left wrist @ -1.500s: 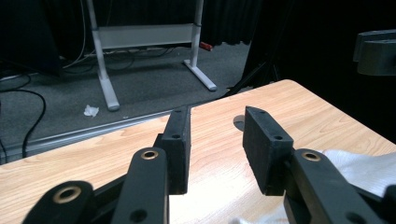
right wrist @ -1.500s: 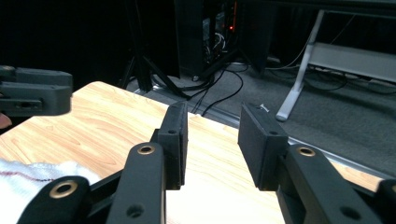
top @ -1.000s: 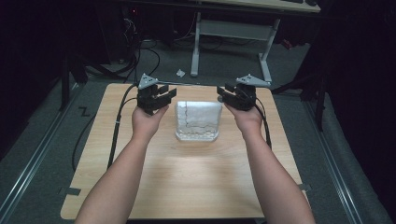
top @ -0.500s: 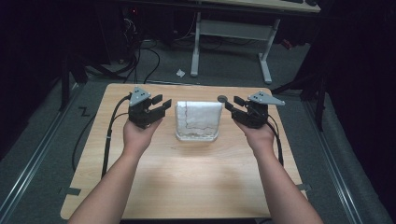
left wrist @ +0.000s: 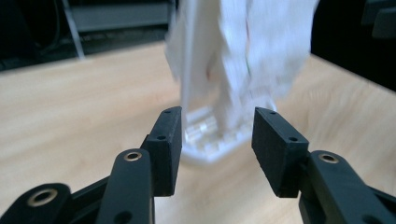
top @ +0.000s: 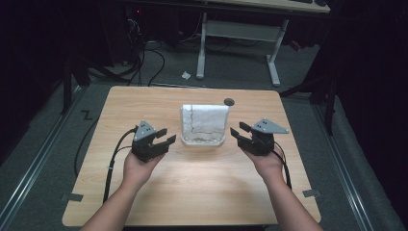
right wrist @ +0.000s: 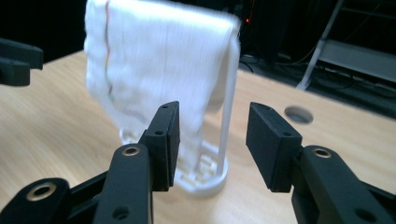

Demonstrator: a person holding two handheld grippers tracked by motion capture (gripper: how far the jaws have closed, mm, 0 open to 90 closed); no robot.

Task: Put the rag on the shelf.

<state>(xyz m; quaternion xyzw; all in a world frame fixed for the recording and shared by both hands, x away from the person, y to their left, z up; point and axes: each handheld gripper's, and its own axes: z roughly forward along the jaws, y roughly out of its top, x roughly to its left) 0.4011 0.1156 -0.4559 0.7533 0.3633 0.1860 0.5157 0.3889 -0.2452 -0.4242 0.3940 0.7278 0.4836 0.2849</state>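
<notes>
Presently the left gripper stands with jaws spread and nothing between them; they have just been opening, while the right gripper is likewise spread and empty. Each sits in a hand just above the wooden surface, one on either side of a white plastic rack and apart from it. A white cloth with a thin red line along one edge hangs draped over the rack's top bar, near the middle of the surface towards its far edge. A dark round hole lies just beyond the rack.

Risks, as judged: the rack looks light and narrow-footed, so a one-sided pull on the cloth could tip or drag it. A pinch taken too low may catch the rack's upright with the fabric. Uneven lift between the two sides could bunch the cloth on the bar.
</notes>
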